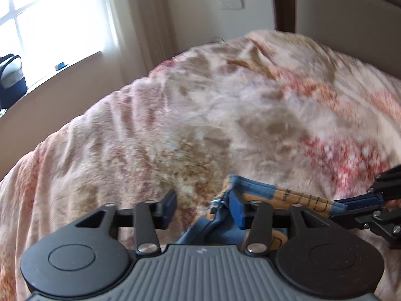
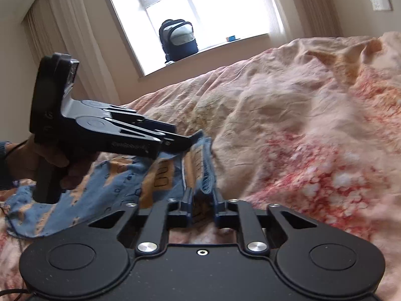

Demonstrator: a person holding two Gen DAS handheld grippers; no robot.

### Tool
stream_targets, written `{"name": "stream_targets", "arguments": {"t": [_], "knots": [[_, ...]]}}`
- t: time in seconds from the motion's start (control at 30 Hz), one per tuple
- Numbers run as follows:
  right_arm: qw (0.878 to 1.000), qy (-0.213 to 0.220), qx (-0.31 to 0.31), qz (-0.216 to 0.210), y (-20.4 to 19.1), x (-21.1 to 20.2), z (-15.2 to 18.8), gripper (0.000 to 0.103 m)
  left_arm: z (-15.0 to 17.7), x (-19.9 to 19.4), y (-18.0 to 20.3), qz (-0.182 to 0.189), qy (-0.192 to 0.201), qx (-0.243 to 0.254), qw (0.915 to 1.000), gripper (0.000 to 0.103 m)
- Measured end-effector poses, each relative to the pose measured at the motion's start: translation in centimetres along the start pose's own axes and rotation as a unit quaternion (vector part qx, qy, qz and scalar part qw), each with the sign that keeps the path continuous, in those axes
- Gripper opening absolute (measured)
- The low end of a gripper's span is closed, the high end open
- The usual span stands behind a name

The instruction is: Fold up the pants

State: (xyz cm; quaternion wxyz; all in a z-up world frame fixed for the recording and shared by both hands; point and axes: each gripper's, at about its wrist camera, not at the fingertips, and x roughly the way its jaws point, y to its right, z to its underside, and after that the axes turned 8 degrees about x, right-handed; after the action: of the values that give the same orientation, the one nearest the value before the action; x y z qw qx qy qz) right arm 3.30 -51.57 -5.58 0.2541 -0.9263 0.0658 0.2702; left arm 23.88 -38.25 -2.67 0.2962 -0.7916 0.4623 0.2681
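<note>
The right gripper [image 2: 201, 207] clamps the blue-and-tan patterned fabric pants [image 2: 100, 183] at its fingertips; just left, the left gripper [image 1: 203, 207] stands released around their edge.

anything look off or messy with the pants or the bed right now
Nothing looks damaged or spilled. The blue and orange patterned pants lie bunched and creased rather than flat on the wrinkled pink floral bedspread. Only the right gripper pinches their edge; the left gripper has open jaws, one pad touching cloth.
</note>
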Motion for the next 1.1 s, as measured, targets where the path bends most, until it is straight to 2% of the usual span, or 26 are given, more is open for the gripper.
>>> {"name": "stream_targets", "arguments": {"t": [0.1,0.13,0.2,0.27,0.33,0.4,0.47,0.6,0.67,0.77,0.8,0.87,0.93,1.0,1.1], "knots": [[1.0,0.009,-0.007,0.017,0.0,-1.0,0.2,0.011,0.9,-2.7,-0.5,-0.026,0.022,-0.024,0.9991,0.072],[1.0,0.002,-0.013,0.017,0.1,-0.8,0.5,0.013,1.6,-3.8,-0.7,-0.037,0.028,-0.036,0.9983,0.078],[0.999,-0.003,-0.021,0.026,0.0,-0.7,0.7,0.021,3.3,-6.1,-1.1,-0.06,0.029,-0.062,0.9959,0.082],[0.999,0.019,-0.039,0.033,-0.6,-1.6,0.7,0.05,5.5,-8.7,-1.5,-0.093,0.029,-0.089,0.9913,0.087],[0.995,0.044,-0.083,0.045,-1.8,-2.4,0.8,0.068,8.1,-11.5,-1.3,-0.14,0.023,-0.116,0.9831,0.096],[0.988,0.049,-0.138,0.039,-3.6,-2.6,1.1,0.069,10.8,-13.7,-1.0,-0.172,0.011,-0.137,0.9754,0.097],[0.982,0.041,-0.183,0.018,-5.7,-2.0,1.5,0.079,13.6,-15.5,-0.6,-0.192,-0.01,-0.149,0.9699,0.097],[0.976,0.014,-0.217,-0.025,-8.9,0.4,2.6,0.08,18.7,-17.5,-0.7,-0.227,-0.074,-0.167,0.9565,0.097],[0.973,-0.003,-0.23,-0.014,-9.6,1.6,3.1,0.08,21.2,-18.2,-1.1,-0.257,-0.101,-0.17,0.9461,0.097],[0.97,-0.01,-0.238,0.036,-8.4,2.4,3.4,0.082,24.2,-19.8,-2.5,-0.294,-0.13,-0.178,0.9302,0.103],[0.971,-0.01,-0.235,0.046,-7.6,2.4,3.1,0.082,24.9,-20.6,-3.3,-0.298,-0.136,-0.197,0.9239,0.103],[0.966,0.0,-0.238,0.101,-7.2,2.1,2.2,0.084,25.6,-22.3,-4.8,-0.295,-0.132,-0.249,0.9133,0.102],[0.965,0.019,-0.244,0.093,-7.4,1.4,0.8,0.084,25.4,-23.5,-5.8,-0.303,-0.1,-0.283,0.9044,0.102],[0.964,0.025,-0.252,0.074,-8.5,1.8,-0.7,0.089,24.2,-23.0,-6.7,-0.286,-0.065,-0.304,0.9063,0.103],[0.957,0.019,-0.285,0.053,-11.0,4.8,-1.9,0.098,21.3,-19.8,-7.7,-0.242,-0.032,-0.307,0.92,0.103]]}}
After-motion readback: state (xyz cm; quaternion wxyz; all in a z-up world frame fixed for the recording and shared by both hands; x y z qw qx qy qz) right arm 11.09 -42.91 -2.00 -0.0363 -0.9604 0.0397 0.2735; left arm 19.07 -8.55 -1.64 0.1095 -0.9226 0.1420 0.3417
